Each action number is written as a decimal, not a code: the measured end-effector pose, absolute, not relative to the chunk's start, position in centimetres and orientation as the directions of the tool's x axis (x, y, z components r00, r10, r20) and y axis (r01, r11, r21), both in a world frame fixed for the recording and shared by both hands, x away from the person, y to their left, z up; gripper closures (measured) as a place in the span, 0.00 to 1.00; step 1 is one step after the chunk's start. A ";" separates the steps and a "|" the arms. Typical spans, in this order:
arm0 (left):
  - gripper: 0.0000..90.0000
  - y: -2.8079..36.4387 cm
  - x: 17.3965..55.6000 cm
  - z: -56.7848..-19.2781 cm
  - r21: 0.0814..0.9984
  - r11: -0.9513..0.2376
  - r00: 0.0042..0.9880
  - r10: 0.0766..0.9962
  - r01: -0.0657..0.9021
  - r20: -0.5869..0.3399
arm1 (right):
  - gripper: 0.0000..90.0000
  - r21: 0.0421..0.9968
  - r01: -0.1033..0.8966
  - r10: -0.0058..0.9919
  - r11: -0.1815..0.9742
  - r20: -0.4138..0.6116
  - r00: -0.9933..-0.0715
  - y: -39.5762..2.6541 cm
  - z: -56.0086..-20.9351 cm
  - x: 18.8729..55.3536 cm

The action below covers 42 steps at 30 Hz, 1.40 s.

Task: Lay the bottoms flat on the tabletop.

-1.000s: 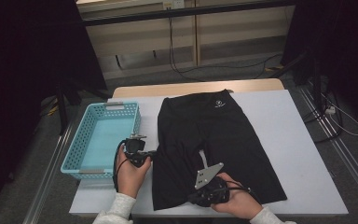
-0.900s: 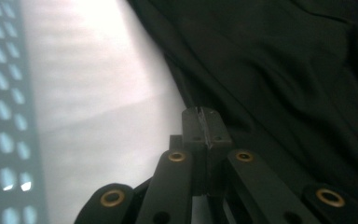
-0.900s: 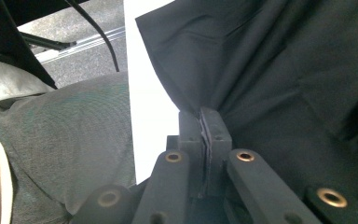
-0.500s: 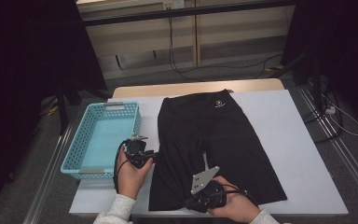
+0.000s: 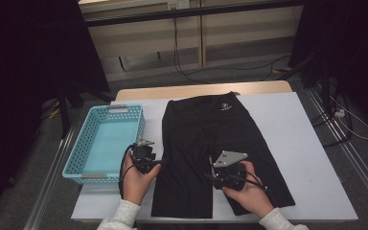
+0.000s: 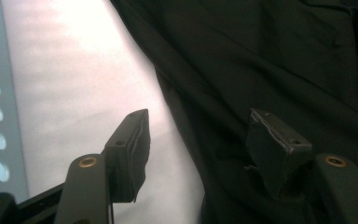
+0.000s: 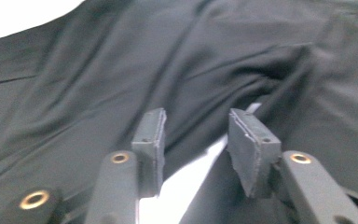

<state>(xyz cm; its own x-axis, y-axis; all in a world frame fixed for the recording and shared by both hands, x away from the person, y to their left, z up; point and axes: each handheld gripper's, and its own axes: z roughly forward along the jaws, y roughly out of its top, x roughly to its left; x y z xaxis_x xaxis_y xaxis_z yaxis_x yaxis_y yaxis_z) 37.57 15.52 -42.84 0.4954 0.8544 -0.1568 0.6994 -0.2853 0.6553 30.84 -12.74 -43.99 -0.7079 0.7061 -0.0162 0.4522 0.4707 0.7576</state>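
With both jaws just opened and gripping nothing, the left gripper (image 5: 162, 161) and right gripper (image 5: 211, 176) should each pinch one shorts (image 5: 211, 143) leg edge before lifting evenly.

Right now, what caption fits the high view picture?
Two open grippers, left gripper and right gripper, over black shorts.

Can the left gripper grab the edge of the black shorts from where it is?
Probably yes: the left gripper is open astride the black shorts' edge, with nothing between.

Light blue perforated basket (image 5: 106, 143) on the white table (image 5: 311, 158), left side.
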 end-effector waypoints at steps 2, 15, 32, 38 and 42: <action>0.43 15.5 37.5 -42.8 0.656 -0.285 0.496 0.854 0.699 -0.158 | 0.65 0.761 0.466 0.715 0.452 0.004 -0.699 -12.8 -44.0 31.2; 0.35 15.5 37.6 -42.9 0.668 -0.292 0.512 0.844 0.685 -0.157 | 0.67 0.783 0.461 0.743 0.418 -0.002 -0.669 -12.7 -44.1 32.4; 0.25 15.4 37.7 -43.0 0.678 -0.295 0.536 0.827 0.674 -0.172 | 0.61 0.791 0.470 0.760 0.392 0.011 -0.650 -13.3 -43.9 33.0; 0.25 15.4 37.6 -43.0 0.675 -0.293 0.535 0.826 0.677 -0.179 | 0.61 0.791 0.477 0.765 0.383 0.017 -0.644 -13.0 -43.9 33.4; 0.25 15.4 37.7 -43.2 0.666 -0.293 0.531 0.827 0.686 -0.184 | 0.62 0.795 0.478 0.774 0.373 0.017 -0.633 -13.3 -43.6 34.0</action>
<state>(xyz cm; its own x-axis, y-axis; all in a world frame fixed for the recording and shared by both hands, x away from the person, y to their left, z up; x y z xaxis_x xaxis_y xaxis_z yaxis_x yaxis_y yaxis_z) 37.68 15.37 -43.20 0.5313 0.8270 -0.1839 0.6860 -0.2926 0.6662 33.98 -13.26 -43.56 -0.6329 0.7740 0.0170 0.4777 0.3731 0.7954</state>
